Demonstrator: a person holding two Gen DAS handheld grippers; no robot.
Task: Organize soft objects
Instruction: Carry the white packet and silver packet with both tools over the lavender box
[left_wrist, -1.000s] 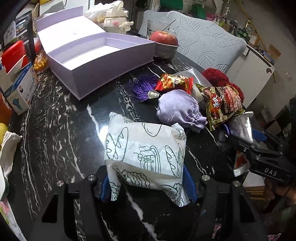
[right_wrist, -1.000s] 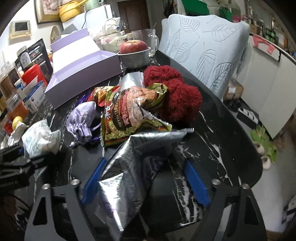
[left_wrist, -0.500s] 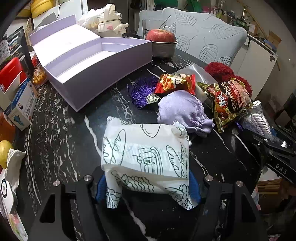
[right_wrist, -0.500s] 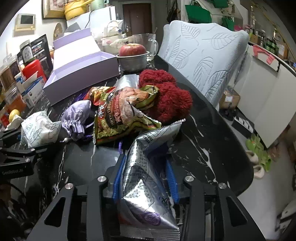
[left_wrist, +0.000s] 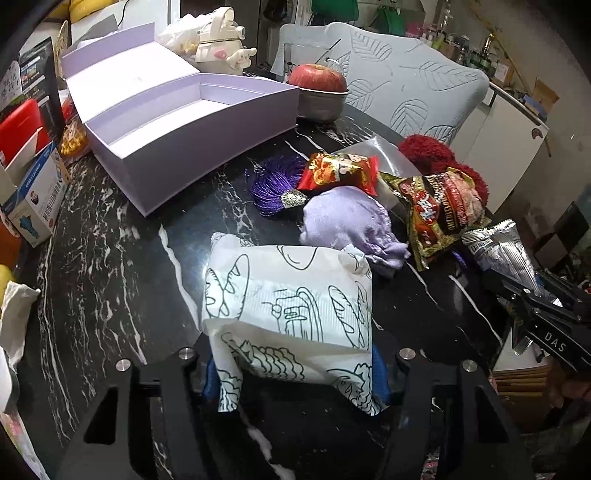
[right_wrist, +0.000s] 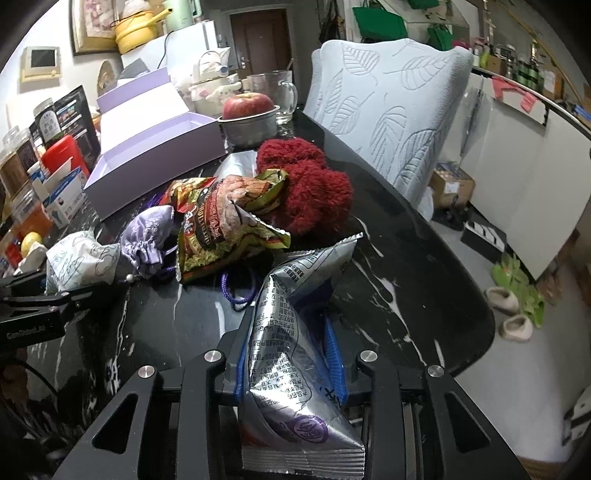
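Note:
On the black marble table (left_wrist: 110, 240), my left gripper (left_wrist: 295, 373) is closing its jaws on a white pack with line drawings (left_wrist: 288, 295), blue pads pressing both its sides. My right gripper (right_wrist: 291, 354) is also closing, its pads squeezing a silver snack bag (right_wrist: 295, 332) that stands up between them. Between the two grippers lie a lilac drawstring pouch (left_wrist: 347, 225), a red-and-green snack bag (right_wrist: 225, 225), a small red snack pack (left_wrist: 340, 171), a purple tassel (left_wrist: 273, 184) and a red fluffy thing (right_wrist: 310, 184). An open lilac box (left_wrist: 192, 122) sits behind, with nothing inside.
An apple (left_wrist: 317, 75) rests in a metal bowl (left_wrist: 321, 105) beside the box. A glass mug (right_wrist: 273, 96) and a white teapot (left_wrist: 221, 51) stand at the back. Cartons and a red container (left_wrist: 22, 125) crowd the left edge. A padded chair back (right_wrist: 388, 110) stands by the table's right rim.
My right jaws have shut on the silver bag, which now stands narrow and upright between them. The left gripper still has the white pack between its pads.

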